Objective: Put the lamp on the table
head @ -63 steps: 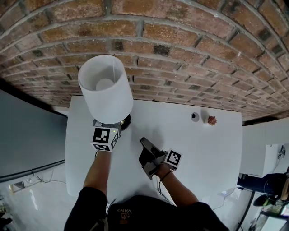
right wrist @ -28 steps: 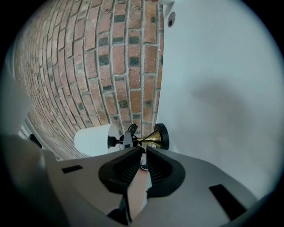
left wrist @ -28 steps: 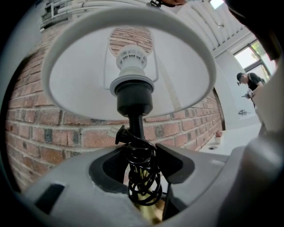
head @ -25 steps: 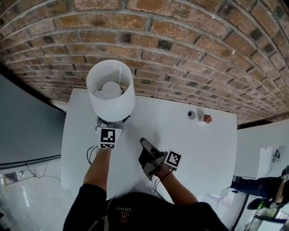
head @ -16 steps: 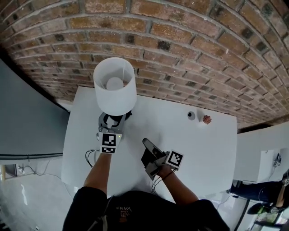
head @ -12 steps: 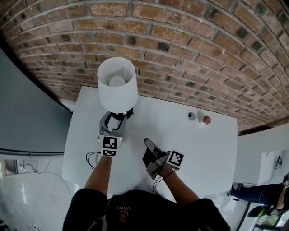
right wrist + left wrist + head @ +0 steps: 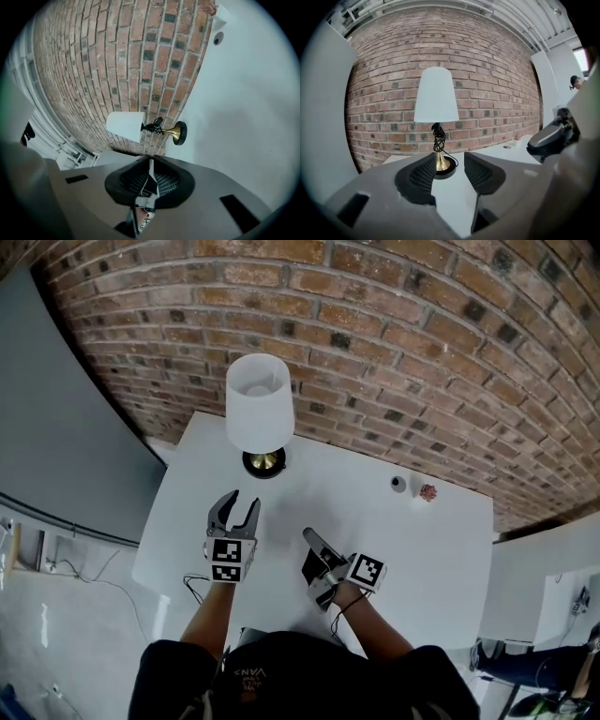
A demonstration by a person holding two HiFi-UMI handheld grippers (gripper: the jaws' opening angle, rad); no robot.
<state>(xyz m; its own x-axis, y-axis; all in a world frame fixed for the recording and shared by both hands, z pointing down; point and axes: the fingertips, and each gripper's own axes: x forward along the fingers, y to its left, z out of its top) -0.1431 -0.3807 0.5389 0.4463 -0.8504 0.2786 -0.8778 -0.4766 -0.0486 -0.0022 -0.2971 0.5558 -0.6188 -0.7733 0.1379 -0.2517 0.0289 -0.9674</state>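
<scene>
Lamp (image 7: 260, 413) stands upright on the bench (image 7: 422, 549), upper centre; left gripper (image 7: 241, 503) open and empty, jaws just narrowing; right gripper (image 7: 309, 536) just pinched closed on nothing; I'd pull straight back, no bumping the shade.

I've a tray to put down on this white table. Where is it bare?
The widest bare patch of the table is its right half, in front of the small round thing and the reddish thing by the wall. The strip between them and the lamp is bare too. The back left holds the lamp.
</scene>
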